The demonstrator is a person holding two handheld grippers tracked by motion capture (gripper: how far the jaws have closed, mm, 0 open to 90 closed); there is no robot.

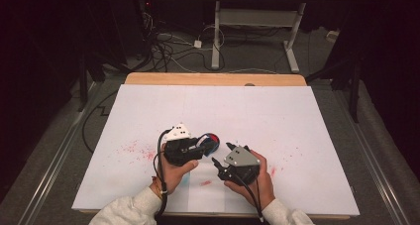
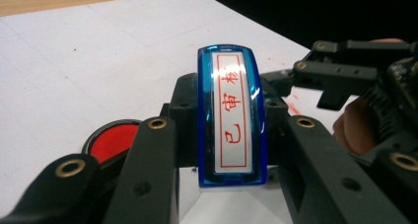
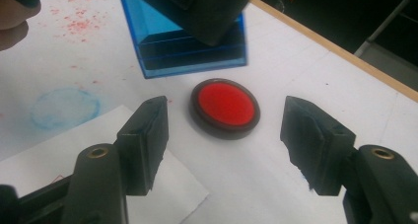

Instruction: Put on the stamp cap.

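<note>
A: So, from the high view, where do things stand?

B: Both hands sit near the front of the white sheet (image 1: 213, 111). The left gripper (image 1: 198, 146) holds something blue, with the red ink pad (image 1: 212, 137) just beside it. The right gripper (image 1: 221, 160) is close by, its jaws pointing towards that spot.

A: And the left gripper view?

B: Its jaws are clenched on the blue stamp (image 2: 231, 116), one on each side. The stamp's label, with red characters, faces the camera. The ink pad (image 2: 116, 139) lies on the paper just to the left, below it.

A: Then the right gripper view?

B: The right gripper (image 3: 224, 135) stands released, nothing between its pads, and the ink pad (image 3: 226, 108) lies on the table just beyond them. The stamp (image 3: 190, 54) hangs right behind the pad, apparently clear of it.

A: Which step is this?

B: Inking, I'd judge: the stamp is held ready beside the pad. Next, the left hand must centre the stamp's face over the red surface and press down squarely; the right could close on the pad's rim to steady it.
</note>
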